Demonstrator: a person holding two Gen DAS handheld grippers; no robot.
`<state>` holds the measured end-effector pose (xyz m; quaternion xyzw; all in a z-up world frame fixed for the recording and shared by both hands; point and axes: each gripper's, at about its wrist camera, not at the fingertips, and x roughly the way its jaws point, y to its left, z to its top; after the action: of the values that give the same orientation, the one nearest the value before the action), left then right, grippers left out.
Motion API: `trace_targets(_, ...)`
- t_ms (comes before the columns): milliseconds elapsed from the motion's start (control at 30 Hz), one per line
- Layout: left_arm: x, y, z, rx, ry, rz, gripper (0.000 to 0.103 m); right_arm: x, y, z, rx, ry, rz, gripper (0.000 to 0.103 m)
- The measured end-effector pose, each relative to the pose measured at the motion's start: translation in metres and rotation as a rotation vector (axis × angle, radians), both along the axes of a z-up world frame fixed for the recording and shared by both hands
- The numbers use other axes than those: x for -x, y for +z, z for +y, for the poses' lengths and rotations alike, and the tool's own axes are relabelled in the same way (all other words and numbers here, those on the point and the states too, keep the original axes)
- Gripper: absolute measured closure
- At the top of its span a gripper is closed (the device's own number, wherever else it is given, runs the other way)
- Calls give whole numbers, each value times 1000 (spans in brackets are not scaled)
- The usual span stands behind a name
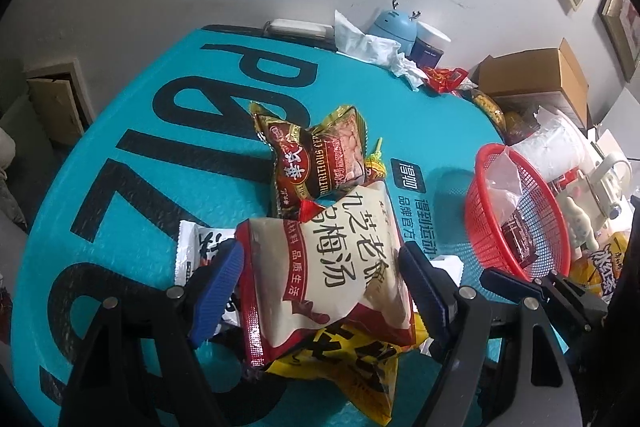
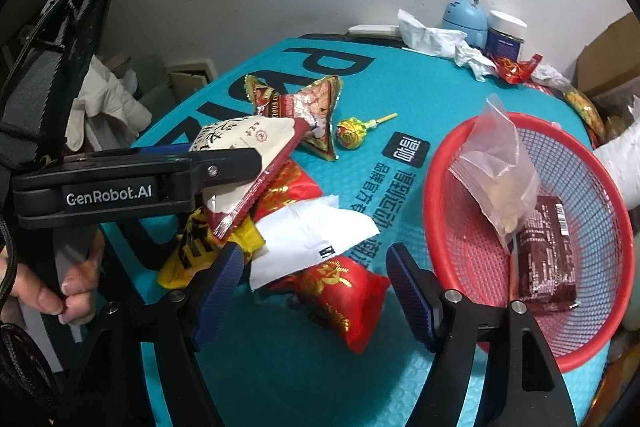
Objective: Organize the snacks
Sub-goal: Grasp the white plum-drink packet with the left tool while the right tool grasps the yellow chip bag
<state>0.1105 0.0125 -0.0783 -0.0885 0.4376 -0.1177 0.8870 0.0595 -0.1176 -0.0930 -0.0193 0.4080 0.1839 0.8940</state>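
1. The left gripper (image 1: 320,271), with ribbed blue pads, is pinching a puffy cream-and-red foil packet (image 1: 332,267) by its sides.
2. The right gripper (image 2: 316,291) is standing spread, its pads clear of the glossy red wrapper (image 2: 340,291) and the white packet (image 2: 312,239) lying between and just ahead of them.
3. Right of it, a red mesh basket (image 2: 472,339) is holding a clear crinkled bag (image 2: 496,163) and a dark brown bar (image 2: 548,251).
4. Farther ahead, a round gold lollipop (image 2: 352,131) is lying on the dimpled teal mat (image 2: 420,99).
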Motion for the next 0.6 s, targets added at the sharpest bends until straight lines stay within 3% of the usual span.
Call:
trace_targets(100,4,3,-1,-7,-19,-14,36,3,1,1,14,-2,-6,28)
trace_targets(267,13,7,-1,0,-39,-14,43,12,0,0,-24,19,11,28)
trace_targets(600,35,12,3,21,-57,-6,46,16,-9,-4,-53,14,45,28)
